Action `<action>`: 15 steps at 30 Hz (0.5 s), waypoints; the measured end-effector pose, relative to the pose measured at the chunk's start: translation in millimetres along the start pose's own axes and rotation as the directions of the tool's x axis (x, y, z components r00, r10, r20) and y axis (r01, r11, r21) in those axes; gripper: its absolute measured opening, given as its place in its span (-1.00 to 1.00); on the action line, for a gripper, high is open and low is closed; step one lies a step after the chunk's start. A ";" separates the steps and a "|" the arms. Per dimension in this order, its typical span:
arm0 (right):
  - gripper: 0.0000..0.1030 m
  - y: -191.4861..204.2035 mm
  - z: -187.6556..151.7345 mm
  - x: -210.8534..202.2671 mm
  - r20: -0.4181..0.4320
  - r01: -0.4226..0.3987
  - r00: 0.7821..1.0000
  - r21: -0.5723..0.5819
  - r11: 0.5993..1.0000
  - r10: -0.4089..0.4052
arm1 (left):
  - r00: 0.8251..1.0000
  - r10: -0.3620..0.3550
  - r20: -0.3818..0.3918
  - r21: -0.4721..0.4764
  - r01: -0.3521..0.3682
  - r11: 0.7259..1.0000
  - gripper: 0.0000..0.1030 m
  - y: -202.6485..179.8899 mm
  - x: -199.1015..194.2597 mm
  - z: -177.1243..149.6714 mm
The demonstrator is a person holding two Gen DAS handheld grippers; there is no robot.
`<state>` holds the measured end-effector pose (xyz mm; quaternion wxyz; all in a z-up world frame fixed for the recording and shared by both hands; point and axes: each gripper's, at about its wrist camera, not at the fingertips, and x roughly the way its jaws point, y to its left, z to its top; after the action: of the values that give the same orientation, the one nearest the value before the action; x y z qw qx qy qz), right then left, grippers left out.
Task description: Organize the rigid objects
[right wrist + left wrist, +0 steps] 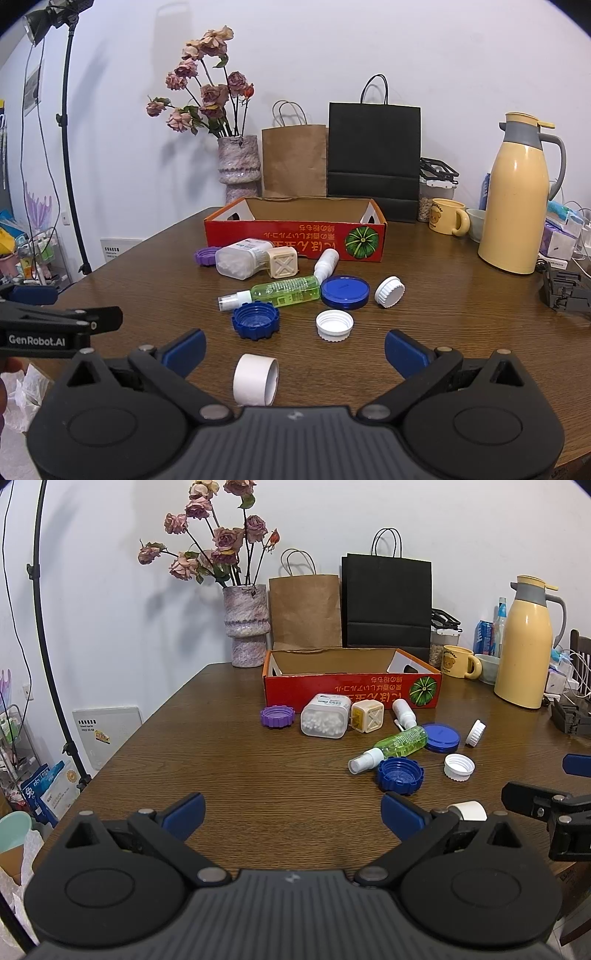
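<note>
Both my claws gape wide, empty: left claw (pixel 291 812); right claw (pixel 295 349), a white tube cap (pixel 255 380) lying between its fingers; the left view half-hides that cap behind a finger; red box (pixel 295 236) ahead.

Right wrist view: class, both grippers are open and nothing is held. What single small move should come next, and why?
Probably ease the right gripper forward and down around the white cylinder cap. It lies on its side nearest that gripper, between the open fingers, apart from the other pieces. The red cardboard box behind the clutter looks empty, so sorting seems not yet begun. The left gripper is open too.
</note>
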<state>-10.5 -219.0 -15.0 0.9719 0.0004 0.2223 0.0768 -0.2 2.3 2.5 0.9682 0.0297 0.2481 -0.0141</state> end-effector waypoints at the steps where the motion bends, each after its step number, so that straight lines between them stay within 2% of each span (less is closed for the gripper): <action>1: 1.00 -0.1 0.0 0.0 0.000 0.000 1.000 0.000 1.000 0.000 | 1.000 0.000 0.001 0.000 0.000 1.000 1.00 -0.1 -0.4 0.7; 15: 1.00 1.6 1.2 0.3 0.000 0.000 1.000 -0.002 1.000 0.000 | 1.000 0.000 0.007 0.000 0.000 1.000 1.00 -0.1 -5.0 1.1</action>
<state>-9.9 -217.4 -14.1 0.9719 -0.0003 0.2224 0.0771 -4.1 2.2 5.9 0.9690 0.0297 0.2449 -0.0140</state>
